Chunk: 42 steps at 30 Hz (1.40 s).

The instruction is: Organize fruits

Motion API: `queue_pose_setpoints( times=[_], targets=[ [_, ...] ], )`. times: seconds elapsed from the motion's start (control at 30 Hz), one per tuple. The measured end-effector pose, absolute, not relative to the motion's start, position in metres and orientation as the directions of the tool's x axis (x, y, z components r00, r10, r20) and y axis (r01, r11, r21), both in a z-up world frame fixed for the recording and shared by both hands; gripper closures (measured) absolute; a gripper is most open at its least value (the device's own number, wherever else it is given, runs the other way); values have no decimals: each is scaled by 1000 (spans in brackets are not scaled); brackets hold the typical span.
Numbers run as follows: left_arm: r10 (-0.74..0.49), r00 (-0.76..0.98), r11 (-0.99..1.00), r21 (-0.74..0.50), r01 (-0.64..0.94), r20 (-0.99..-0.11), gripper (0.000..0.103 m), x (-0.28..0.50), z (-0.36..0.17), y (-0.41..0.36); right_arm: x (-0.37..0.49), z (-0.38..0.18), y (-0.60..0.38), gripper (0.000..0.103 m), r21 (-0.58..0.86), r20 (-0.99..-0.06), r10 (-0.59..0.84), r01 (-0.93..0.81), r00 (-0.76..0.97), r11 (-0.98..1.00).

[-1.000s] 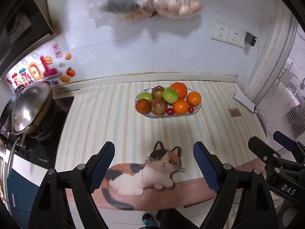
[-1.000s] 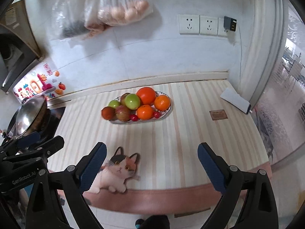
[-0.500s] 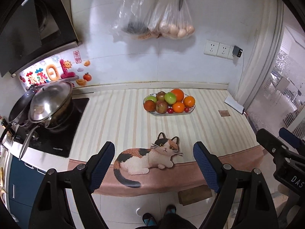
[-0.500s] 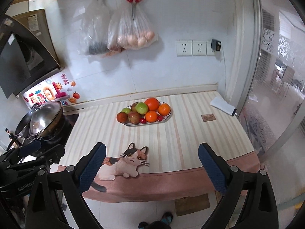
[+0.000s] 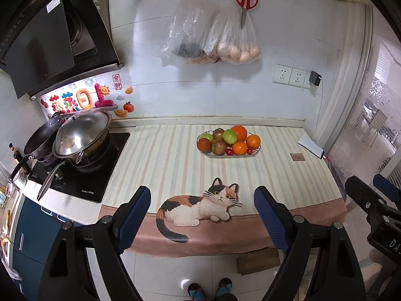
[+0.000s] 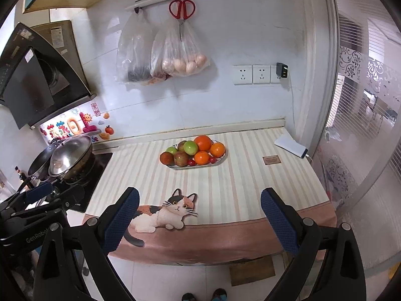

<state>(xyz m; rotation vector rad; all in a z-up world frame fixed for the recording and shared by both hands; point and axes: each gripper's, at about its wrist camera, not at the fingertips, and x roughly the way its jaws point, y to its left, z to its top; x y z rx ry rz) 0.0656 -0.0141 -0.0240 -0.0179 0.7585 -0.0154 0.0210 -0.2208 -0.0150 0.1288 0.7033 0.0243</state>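
The fruit plate [image 5: 255, 151] sits toward the far side of the striped counter cloth [image 5: 163, 165], right of centre, well apart from both tools. It carries oranges [image 5: 238, 133], green apples [image 5: 229, 136], reddish apples [image 5: 218, 147] and small cherry tomatoes [image 5: 229, 151] along its near edge.

Left gripper [image 5: 202, 209]: fingers spread wide, nothing between them, held back over the near counter edge. Right gripper [image 6: 200, 212]: same condition, jaws wide and empty.

Handling, as judged from appearance:
- Oranges and apples look firm, round and smooth, so they are likely to roll or slip; each should be taken across its widest part with the pads on opposite sides
- The fruit is heaped, so lifting a lower piece may dislodge the upper ones; the top orange is the safest first pick
- Cherry tomatoes look small and soft-skinned; light closing force is advised
- The plate looks shallow and rigid, probably ceramic and breakable; downward pressure on its rim should be avoided

Legible writing: "GenRobot" shows in part on the left tool body in the right wrist view; "DAS" on the right tool body in the left wrist view. The wall stickers [image 5: 82, 99] carry Chinese characters, too small to read with confidence
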Motion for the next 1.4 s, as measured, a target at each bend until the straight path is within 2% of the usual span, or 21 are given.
queue_pose_setpoints(
  times=[0.73,1.33,1.4],
  targets=[
    [70,644,997,46,-54,-761,19,130,-76,-14,115,-81,-216,3,127,-717,92,0,691,992],
    [68,635,998,43,-55,-769,19,144,-81,-15,127,-85,-212,3,113,-723,87,-7,685,994],
    [72,640,997,45,-59,-765,16,145,-80,-16,128,-85,-213,3,114,-725,92,-12,683,993]
  ],
)
